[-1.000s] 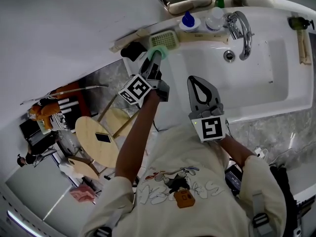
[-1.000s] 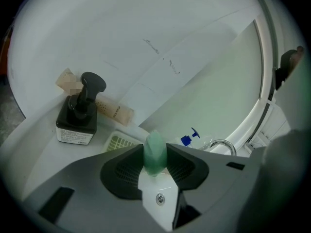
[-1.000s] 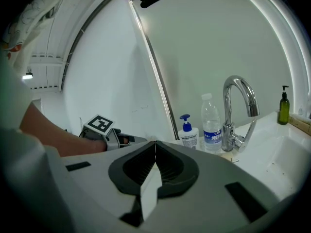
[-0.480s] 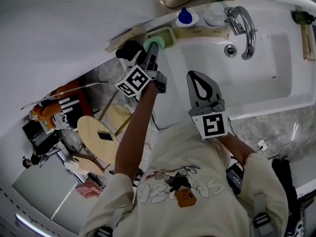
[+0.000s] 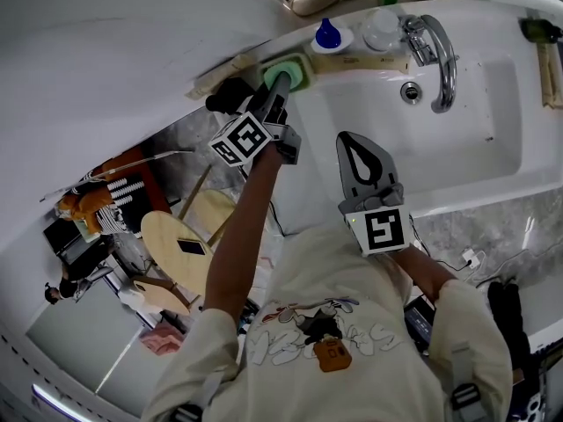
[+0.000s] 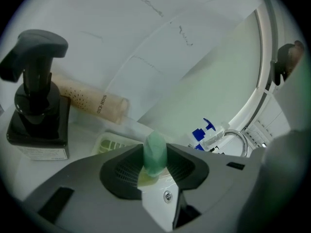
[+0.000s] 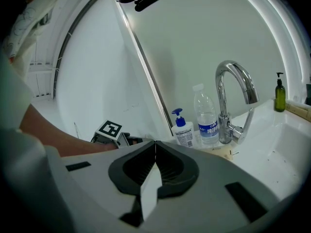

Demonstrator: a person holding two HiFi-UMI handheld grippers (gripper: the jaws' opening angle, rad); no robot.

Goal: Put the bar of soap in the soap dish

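- Starting at the far left, a black pump bottle stands on the sink ledge with a beige speckled tube lying behind it; neither has a part in the task.
- Just right of the bottle sits the pale green slatted soap dish, and it looks empty of soap as far as its visible slats show.
- The left gripper is clenched on the green bar of soap, which stands on edge between the jaws. From the head view the soap hangs over the dish; whether its lower end touches the slats I cannot tell.
- Judged from this, the pickup and carry are done, and what is left is to lower the bar, let the jaws part and draw back.
- The left forearm is stretched forward and to the left across the basin's corner, with the gripper's marker cube facing up.
- A blue pump bottle and a clear water bottle stand further right on the ledge, beside the chrome faucet.
- The right gripper hovers over the basin's near rim, jaws pressed together on nothing, elbow tucked near the body, well apart from the dish.
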